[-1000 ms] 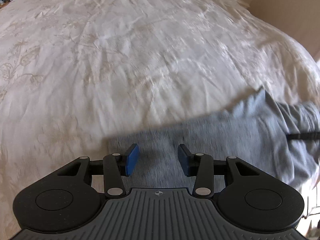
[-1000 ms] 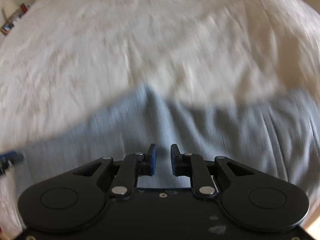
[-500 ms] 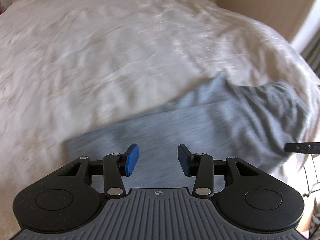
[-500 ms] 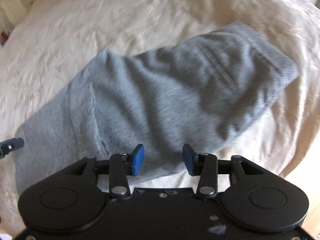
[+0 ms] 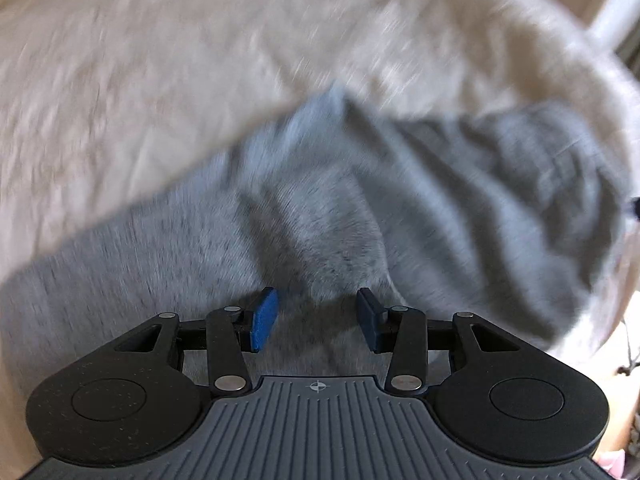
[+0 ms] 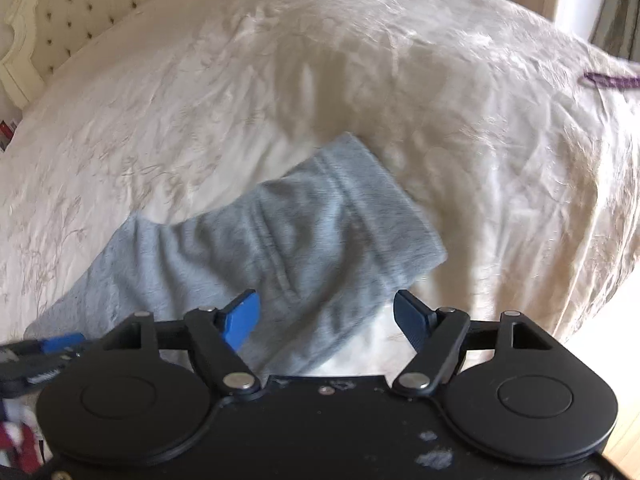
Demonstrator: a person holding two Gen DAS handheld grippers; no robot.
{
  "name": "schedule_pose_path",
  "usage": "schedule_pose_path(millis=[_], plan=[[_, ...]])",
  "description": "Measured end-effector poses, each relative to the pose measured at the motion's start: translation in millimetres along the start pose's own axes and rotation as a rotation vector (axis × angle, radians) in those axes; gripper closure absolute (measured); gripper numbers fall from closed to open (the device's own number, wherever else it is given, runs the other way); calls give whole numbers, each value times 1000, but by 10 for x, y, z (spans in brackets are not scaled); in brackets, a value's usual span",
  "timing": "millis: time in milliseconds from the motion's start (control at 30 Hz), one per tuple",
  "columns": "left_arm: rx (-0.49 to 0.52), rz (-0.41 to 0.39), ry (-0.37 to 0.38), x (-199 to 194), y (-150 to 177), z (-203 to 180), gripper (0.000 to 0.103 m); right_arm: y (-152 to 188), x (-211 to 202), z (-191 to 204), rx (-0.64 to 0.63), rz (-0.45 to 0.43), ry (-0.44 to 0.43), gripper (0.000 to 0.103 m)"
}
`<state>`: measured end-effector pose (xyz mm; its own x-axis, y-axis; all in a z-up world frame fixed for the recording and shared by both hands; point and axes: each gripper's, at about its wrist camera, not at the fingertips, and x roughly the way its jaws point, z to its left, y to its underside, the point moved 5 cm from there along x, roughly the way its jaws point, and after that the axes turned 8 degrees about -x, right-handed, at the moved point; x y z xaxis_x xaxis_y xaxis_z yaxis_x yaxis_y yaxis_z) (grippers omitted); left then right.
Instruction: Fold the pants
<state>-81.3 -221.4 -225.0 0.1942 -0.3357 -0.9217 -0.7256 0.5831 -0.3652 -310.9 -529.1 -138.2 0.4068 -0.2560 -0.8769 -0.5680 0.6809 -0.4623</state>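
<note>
Grey sweatpants (image 6: 256,240) lie on the cream bedspread (image 6: 280,80) as a wrinkled strip, one ribbed end (image 6: 384,196) toward the far right. My right gripper (image 6: 326,322) is open and empty above their near edge. My left gripper (image 5: 316,318) is open and empty just above the middle of the pants (image 5: 360,220); that view is blurred. The left gripper's fingers (image 6: 52,344) show at the left edge of the right wrist view.
A tufted cream headboard (image 6: 60,12) stands at the far left. A purple object (image 6: 608,80) lies on the bedspread at the far right. The bed edge drops off at the right, with curtains (image 6: 616,0) behind it.
The right gripper opened wide, let go of the pants and pulled back and up. The left gripper, open throughout, moved right along the pants. The pants now lie flat on the bed.
</note>
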Motion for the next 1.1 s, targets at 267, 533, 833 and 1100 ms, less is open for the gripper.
schedule_pose_path(millis=[267, 533, 833, 1100], plan=[[-16, 11, -80, 99, 39, -22, 60, 144, 548, -420, 202, 48, -214, 16], [-10, 22, -121, 122, 12, -85, 60, 20, 942, -589, 324, -19, -287, 3], [-17, 7, -152, 51, 29, -127, 60, -241, 546, -283, 53, -56, -298, 76], [-7, -69, -141, -119, -152, -256, 60, -500, 402, 149, -151, -122, -322, 77]])
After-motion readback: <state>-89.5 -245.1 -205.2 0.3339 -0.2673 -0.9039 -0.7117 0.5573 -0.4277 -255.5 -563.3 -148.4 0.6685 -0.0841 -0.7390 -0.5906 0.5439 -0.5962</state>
